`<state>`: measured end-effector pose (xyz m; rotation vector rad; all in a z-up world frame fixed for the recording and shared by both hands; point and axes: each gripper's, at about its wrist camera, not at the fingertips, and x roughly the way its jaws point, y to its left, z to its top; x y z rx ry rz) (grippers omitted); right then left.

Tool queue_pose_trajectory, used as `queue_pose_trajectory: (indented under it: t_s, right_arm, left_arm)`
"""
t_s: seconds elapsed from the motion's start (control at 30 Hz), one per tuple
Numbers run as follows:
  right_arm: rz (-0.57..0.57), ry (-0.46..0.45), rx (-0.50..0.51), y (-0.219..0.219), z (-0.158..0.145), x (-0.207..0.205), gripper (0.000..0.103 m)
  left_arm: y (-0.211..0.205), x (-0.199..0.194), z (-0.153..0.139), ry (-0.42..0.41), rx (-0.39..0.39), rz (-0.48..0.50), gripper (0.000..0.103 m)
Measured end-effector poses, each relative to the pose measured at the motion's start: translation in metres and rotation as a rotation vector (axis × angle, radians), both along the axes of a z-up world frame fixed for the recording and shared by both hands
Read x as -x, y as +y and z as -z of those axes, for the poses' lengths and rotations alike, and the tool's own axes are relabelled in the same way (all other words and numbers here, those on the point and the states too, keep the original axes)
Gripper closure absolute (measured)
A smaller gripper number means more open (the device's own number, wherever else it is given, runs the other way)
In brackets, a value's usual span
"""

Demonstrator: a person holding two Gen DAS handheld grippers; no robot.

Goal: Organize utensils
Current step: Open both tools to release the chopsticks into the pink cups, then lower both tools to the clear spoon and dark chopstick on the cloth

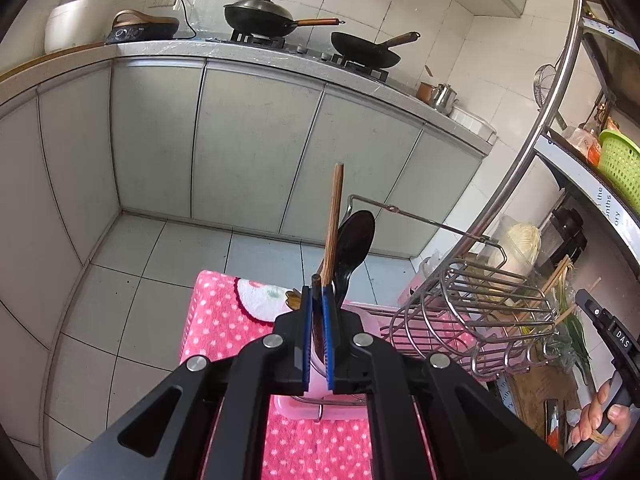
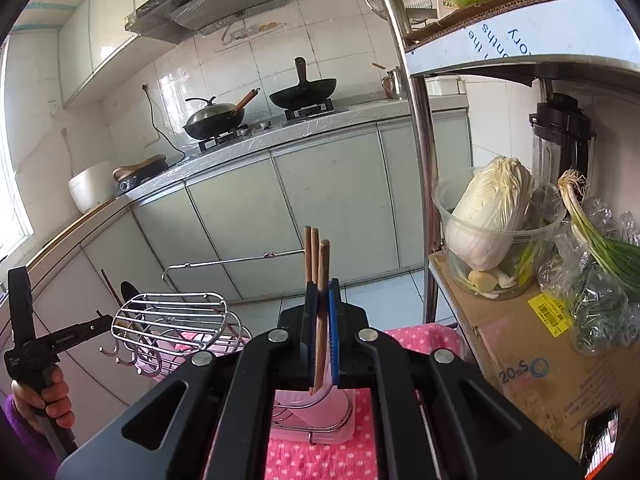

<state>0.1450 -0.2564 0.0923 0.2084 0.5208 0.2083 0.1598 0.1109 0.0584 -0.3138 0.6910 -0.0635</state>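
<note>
My left gripper is shut on a black spoon and a wooden chopstick, both pointing up above the pink-dotted table. My right gripper is shut on three wooden chopsticks, held upright. A wire utensil rack stands to the right of the left gripper; it also shows in the right wrist view, left of the right gripper. A pink tray lies under the rack, below both grippers.
Kitchen cabinets and a stove counter with two woks lie ahead. A metal shelf post stands to the right, with a cabbage in a tub, green onions and a cardboard box.
</note>
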Motion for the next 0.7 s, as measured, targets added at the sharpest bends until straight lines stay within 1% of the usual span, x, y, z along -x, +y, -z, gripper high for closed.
queue_pose_trajectory:
  t_s: [0.17, 0.23, 0.27, 0.3, 0.37, 0.4, 0.43, 0.7]
  right_arm:
    - [-0.007, 0.025, 0.001, 0.002, 0.006, -0.002, 0.097]
    - [-0.009, 0.034, -0.009, 0.001, 0.006, -0.002, 0.097]
    - [-0.007, 0.038, -0.013, 0.000, 0.006, -0.002, 0.097]
    - [-0.008, 0.041, -0.017, -0.001, 0.006, -0.002, 0.094]
    - [-0.007, 0.042, -0.025, -0.003, 0.004, 0.000, 0.082]
    - [-0.007, 0.037, -0.032, -0.005, 0.003, 0.002, 0.072]
    - [-0.008, 0.032, -0.039, -0.006, 0.001, 0.003, 0.067]
    - [0.001, 0.008, -0.068, -0.015, -0.010, 0.019, 0.065]
  left_arm:
    - [0.001, -0.001, 0.004, 0.008, 0.021, -0.011, 0.096]
    - [0.002, 0.001, 0.003, 0.008, 0.028, -0.007, 0.091]
    - [0.003, 0.003, 0.002, 0.003, 0.028, -0.006, 0.086]
    - [0.003, 0.004, 0.000, -0.001, 0.027, -0.009, 0.078]
    - [0.005, 0.008, -0.004, -0.015, 0.030, -0.015, 0.075]
    - [0.006, 0.009, -0.005, -0.019, 0.032, -0.018, 0.075]
    - [0.006, 0.010, -0.007, -0.020, 0.034, -0.021, 0.075]
    - [0.006, 0.029, -0.020, -0.047, 0.046, -0.024, 0.073]
